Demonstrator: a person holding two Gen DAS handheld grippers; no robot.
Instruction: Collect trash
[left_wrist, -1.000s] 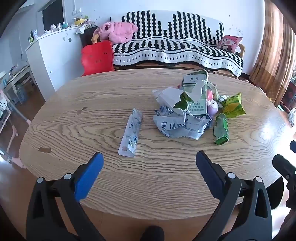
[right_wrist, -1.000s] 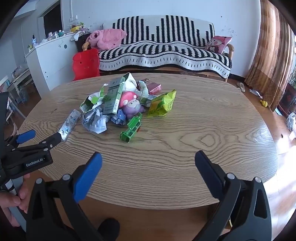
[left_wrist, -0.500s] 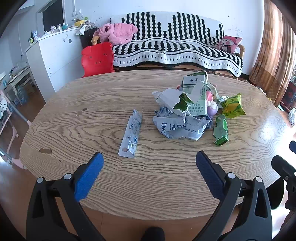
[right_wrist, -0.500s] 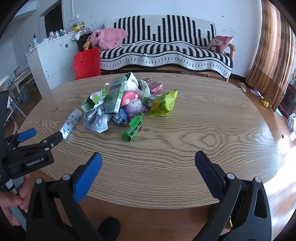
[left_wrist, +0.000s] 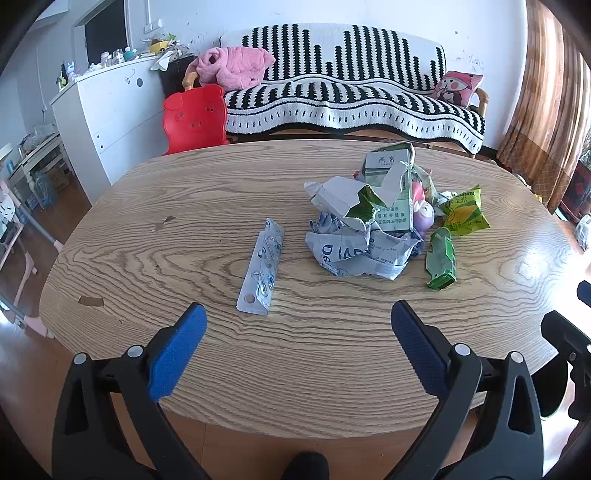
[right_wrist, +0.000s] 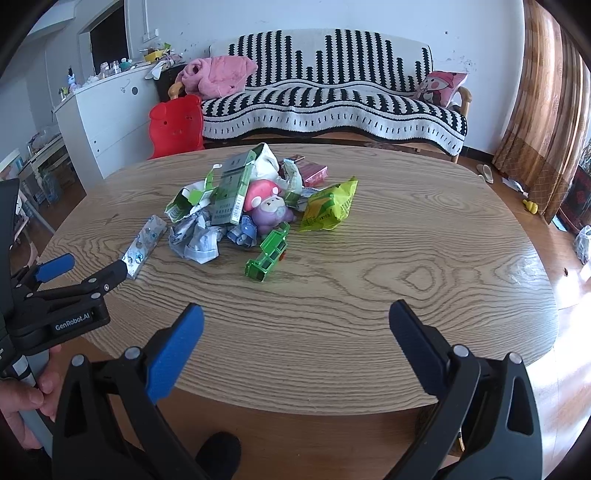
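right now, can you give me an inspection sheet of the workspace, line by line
Surface: oval wooden table, a few chipped spots near its left edge.
Job's things: crumpled paper, torn carton, yellow snack bag, green wrapper in one pile; silver blister pack lies apart, left of the pile.
Clutter: pink and purple mushroom toy within the pile; red packet behind it.
Grippers: left tool open, empty, above the near edge; right tool open, empty.
Cables: nothing seen.
Surroundings: striped sofa, red pig chair, white cabinet, curtain.
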